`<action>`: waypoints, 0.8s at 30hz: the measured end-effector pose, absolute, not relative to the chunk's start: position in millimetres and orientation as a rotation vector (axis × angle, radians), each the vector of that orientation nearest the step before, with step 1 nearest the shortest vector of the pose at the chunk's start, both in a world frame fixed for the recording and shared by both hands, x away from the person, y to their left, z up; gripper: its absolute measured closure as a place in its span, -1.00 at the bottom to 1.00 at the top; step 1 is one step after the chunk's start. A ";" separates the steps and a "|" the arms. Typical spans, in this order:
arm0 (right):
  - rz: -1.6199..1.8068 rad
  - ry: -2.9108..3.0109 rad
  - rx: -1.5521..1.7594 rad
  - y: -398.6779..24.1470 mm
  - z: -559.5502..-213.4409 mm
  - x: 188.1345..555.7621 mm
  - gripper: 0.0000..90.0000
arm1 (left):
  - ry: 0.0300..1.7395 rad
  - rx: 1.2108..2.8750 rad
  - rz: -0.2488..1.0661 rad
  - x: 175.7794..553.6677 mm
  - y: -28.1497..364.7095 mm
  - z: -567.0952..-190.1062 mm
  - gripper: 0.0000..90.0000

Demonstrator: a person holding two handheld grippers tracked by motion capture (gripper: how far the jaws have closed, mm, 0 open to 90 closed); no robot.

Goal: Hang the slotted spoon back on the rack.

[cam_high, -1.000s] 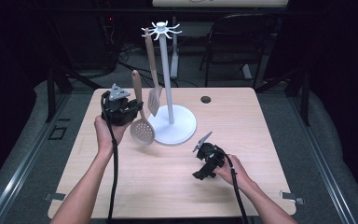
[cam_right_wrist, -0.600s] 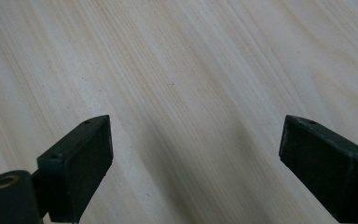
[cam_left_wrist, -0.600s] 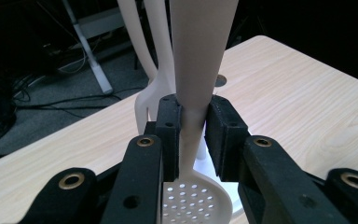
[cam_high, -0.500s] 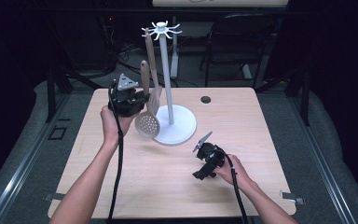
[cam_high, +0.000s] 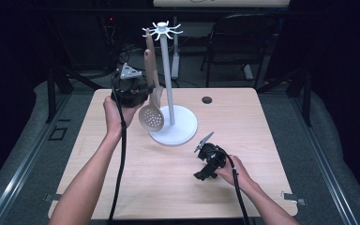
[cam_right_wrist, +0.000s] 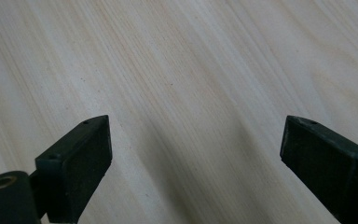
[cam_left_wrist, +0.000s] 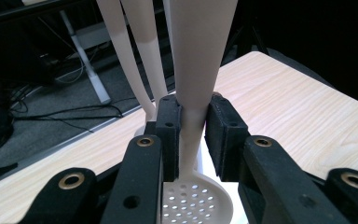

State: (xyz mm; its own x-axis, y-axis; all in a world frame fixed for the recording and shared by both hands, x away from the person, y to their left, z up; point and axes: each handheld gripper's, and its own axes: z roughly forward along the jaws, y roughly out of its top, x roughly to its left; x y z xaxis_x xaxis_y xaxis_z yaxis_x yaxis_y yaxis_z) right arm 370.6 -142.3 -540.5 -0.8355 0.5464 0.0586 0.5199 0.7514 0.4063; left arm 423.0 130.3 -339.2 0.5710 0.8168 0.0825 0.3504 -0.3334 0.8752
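A slotted spoon with a pale wooden handle and a white perforated head (cam_high: 151, 118) is held upright by my left gripper (cam_high: 145, 91), which is shut on the handle (cam_left_wrist: 191, 70) just above the head (cam_left_wrist: 193, 205). It hangs off the table, close to the left of the white utensil stand's pole (cam_high: 166, 75), above the round base (cam_high: 180, 131). A wooden utensil (cam_high: 150, 47) hangs from the hooks at the top (cam_high: 161, 31). My right gripper (cam_high: 205, 161) rests low over the table at the front right, with its jaws wide apart and only bare wood between them (cam_right_wrist: 196, 154).
The light wooden table (cam_high: 122, 183) has a small black round hole (cam_high: 207, 100) near its far edge. A dark chair (cam_high: 243, 42) and cables stand on the floor behind the table. Both forearms come in from the near edge.
My left gripper has risen and moved right toward the stand, carrying the slotted spoon with it. The right gripper has stayed where it was.
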 end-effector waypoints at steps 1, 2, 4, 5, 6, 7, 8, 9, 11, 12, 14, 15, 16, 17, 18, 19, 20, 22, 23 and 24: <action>0.626 2.884 0.867 -142.5 -539.7 371.0 -0.81 | 0.936 1.930 0.666 424.0 130.3 -337.4 0.68; 0.604 2.894 0.848 -142.8 -538.3 371.7 -0.81 | 0.941 1.925 0.666 424.4 129.7 -336.7 0.68; 0.584 2.899 0.833 -142.8 -537.5 372.1 -0.81 | 0.939 1.928 0.670 426.0 129.4 -334.4 0.68; 0.596 2.904 0.837 -142.8 -538.1 372.4 -0.81 | 0.942 1.923 0.672 426.8 128.7 -333.6 0.68; 0.659 2.868 0.894 -141.5 -541.5 369.5 -0.81 | 0.941 1.929 0.672 427.9 128.4 -332.5 0.68; 0.637 2.880 0.879 -142.0 -540.1 370.6 -0.81 | 0.943 1.931 0.671 429.0 127.6 -331.4 0.68; 0.638 2.879 0.877 -142.1 -540.2 370.7 -0.81 | 0.944 1.932 0.674 430.2 126.9 -330.4 0.68; 0.638 2.879 0.876 -142.1 -540.2 370.8 -0.81 | 0.944 1.933 0.673 431.3 126.1 -329.3 0.68; 0.636 2.879 0.876 -142.0 -540.2 370.9 -0.81 | 0.944 1.936 0.674 433.6 124.5 -327.4 0.68; 0.635 2.879 0.875 -142.0 -540.3 370.9 -0.81 | 0.947 1.935 0.673 434.6 123.8 -326.4 0.68; 0.637 2.880 0.876 -142.1 -540.2 370.9 -0.81 | 0.955 1.929 0.670 436.5 122.2 -324.7 0.68; 0.633 2.880 0.875 -142.3 -540.0 371.1 -0.81 | 0.959 1.928 0.672 437.4 121.4 -323.9 0.68; 0.619 2.881 0.869 -142.6 -539.4 371.6 -0.81 | 0.960 1.928 0.672 438.3 120.6 -323.1 0.68; 0.609 2.882 0.864 -142.7 -538.7 372.0 -0.81 | 0.966 1.925 0.669 438.8 119.5 -322.2 0.68; 0.603 2.882 0.862 -142.8 -538.6 372.2 -0.81 | 0.965 1.928 0.672 439.4 118.7 -321.3 0.68; 0.613 2.881 0.868 -142.7 -539.0 372.0 -0.82 | 0.965 1.932 0.675 440.1 118.1 -320.4 0.68; 0.619 2.882 0.872 -142.7 -539.2 371.9 -0.82 | 0.969 1.931 0.677 440.7 117.1 -319.7 0.68; 0.620 2.883 0.873 -142.7 -539.1 371.9 -0.82 | 0.975 1.927 0.677 442.2 115.2 -318.9 0.68; 0.619 2.881 0.872 -142.8 -538.9 371.9 -0.81 | 0.978 1.934 0.676 443.1 114.7 -318.3 0.68; 0.616 2.883 0.871 -142.7 -538.8 371.8 -0.82 | 0.981 1.936 0.676 444.0 114.2 -317.9 0.68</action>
State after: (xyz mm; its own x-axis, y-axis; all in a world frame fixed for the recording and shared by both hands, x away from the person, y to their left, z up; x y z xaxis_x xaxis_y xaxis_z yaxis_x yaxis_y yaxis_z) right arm 371.8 -142.7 -538.8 -0.8373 0.5444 0.0505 0.5175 0.7593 0.3944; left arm 444.0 114.2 -317.9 0.5478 0.8321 0.0870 0.3781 -0.3390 0.8615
